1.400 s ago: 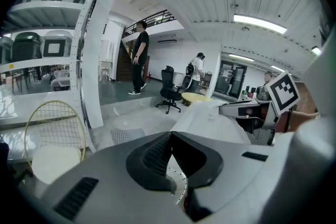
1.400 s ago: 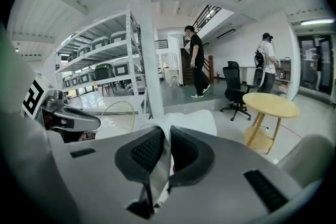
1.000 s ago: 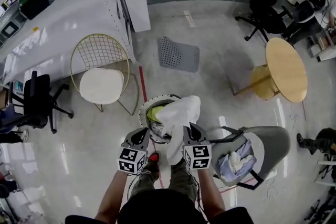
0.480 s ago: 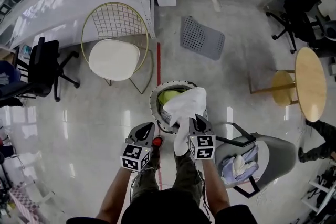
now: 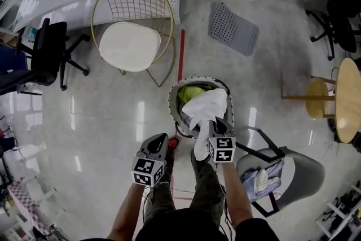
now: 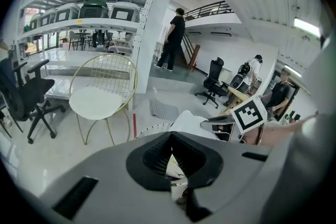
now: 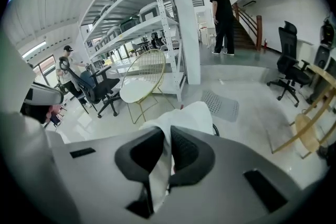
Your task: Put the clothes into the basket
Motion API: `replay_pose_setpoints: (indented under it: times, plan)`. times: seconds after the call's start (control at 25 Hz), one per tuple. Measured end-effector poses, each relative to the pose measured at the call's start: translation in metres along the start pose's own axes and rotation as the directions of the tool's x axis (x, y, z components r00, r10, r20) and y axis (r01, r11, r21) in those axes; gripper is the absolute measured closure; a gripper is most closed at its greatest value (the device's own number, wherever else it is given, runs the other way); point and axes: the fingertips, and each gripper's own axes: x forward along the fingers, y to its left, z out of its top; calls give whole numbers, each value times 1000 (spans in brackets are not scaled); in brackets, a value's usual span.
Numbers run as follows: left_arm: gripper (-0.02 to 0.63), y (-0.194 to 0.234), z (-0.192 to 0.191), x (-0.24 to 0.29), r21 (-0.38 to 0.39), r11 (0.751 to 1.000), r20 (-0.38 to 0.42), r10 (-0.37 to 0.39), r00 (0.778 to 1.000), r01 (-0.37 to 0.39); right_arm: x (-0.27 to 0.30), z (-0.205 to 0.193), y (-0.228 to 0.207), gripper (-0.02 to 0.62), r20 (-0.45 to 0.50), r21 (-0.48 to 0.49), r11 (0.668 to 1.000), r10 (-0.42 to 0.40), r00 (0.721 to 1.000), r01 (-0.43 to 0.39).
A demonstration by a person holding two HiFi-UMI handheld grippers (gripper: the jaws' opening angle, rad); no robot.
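A round white mesh basket stands on the floor by my feet, with a yellow-green garment inside. My right gripper is shut on a white garment that hangs over the basket's right half and covers much of its opening. In the right gripper view the white cloth runs between the two black pads of that gripper. My left gripper is shut with nothing in it, left of the basket and a little nearer to me. The left gripper view shows the basket's rim past its jaws.
More clothes lie on a grey chair at my right. A gold wire chair with a white cushion stands beyond the basket, a grey perforated panel lies on the floor, and a round wooden table is far right. A person stands in the distance.
Both grippers have come down. The white garment has sunk with the right gripper and now lies lower over the basket's mouth. The left gripper stays shut and empty.
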Motion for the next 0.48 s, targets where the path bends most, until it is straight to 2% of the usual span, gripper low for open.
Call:
replay_pose_setpoints:
  times: [0.4,0.44,0.48]
  plan:
    - [600,6,-11,2,-24,1000,0,6,1000,-6,27,-18,-1,549,-56,11,1000,-20,998,21]
    - [600,6,-11,2,-24,1000,2,3,1000,-3,28,-19,0,540,-62,21,1000,-17,998,18]
    - [600,6,-10,1,-23,1000,3,1,1000,-1,29,-18,1,495,-61,32,999,-10,998,12]
